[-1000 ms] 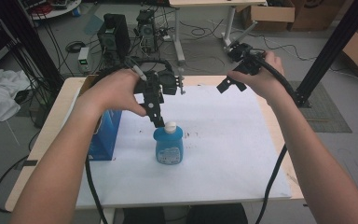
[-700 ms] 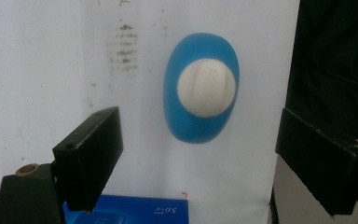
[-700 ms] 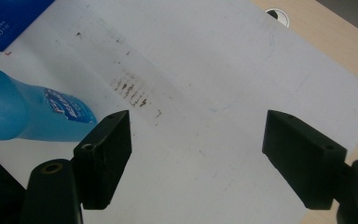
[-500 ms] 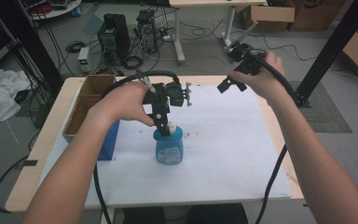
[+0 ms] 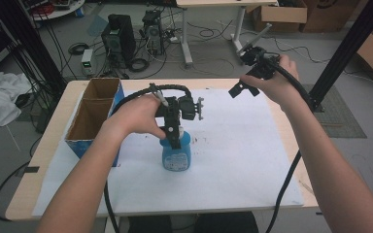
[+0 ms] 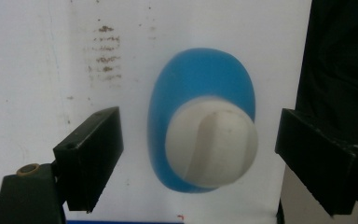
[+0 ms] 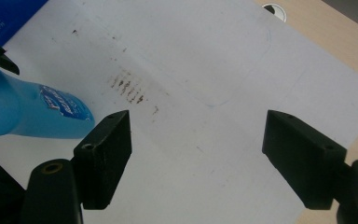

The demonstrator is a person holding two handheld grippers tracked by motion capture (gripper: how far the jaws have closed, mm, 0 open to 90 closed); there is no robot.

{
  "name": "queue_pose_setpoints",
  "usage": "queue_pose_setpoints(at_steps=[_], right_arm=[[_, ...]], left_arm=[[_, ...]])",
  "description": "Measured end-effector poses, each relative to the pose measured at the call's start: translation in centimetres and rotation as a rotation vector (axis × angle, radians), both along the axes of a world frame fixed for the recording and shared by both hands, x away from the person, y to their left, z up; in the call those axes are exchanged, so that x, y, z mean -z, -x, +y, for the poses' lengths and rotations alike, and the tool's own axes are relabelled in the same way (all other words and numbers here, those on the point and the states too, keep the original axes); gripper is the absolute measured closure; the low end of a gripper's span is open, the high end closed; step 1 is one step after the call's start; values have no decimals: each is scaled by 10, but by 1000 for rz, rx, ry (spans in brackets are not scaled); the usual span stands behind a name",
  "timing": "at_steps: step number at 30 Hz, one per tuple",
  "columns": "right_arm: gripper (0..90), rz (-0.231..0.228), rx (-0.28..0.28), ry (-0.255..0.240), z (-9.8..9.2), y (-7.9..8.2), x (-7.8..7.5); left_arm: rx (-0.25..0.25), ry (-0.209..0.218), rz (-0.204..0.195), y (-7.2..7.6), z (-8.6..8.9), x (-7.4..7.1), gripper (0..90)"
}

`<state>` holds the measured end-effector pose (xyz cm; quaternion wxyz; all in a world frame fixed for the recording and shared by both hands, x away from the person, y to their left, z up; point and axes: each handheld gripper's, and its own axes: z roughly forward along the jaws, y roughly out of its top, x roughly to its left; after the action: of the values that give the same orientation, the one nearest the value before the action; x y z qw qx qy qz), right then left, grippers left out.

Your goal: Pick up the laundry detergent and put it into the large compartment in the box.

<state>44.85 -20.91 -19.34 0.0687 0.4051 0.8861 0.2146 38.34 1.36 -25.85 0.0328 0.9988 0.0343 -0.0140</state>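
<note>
Blue bottle, white round cap, printed label, upright on tabletop's white sheet. Left gripper directly above, jaws released, apparently not touching. Right gripper raised, released.

The blue bottle looks like smooth, slightly glossy plastic, its white cap matt plastic. The sheet over the bench is stained white paper; the bench edge looks wooden. The box is cardboard.
</note>
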Motion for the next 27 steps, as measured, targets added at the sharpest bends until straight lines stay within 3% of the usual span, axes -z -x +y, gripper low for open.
queue_pose_setpoints(at_steps=[11, 27], right_arm=[[238, 3, 4, 1, -3, 0, 3], [239, 2, 0, -5, -2, 0, 5]], left_arm=[[4, -22, 5, 2, -4, 14, 192], [5, -33, 0, 3, -6, 22, 246]])
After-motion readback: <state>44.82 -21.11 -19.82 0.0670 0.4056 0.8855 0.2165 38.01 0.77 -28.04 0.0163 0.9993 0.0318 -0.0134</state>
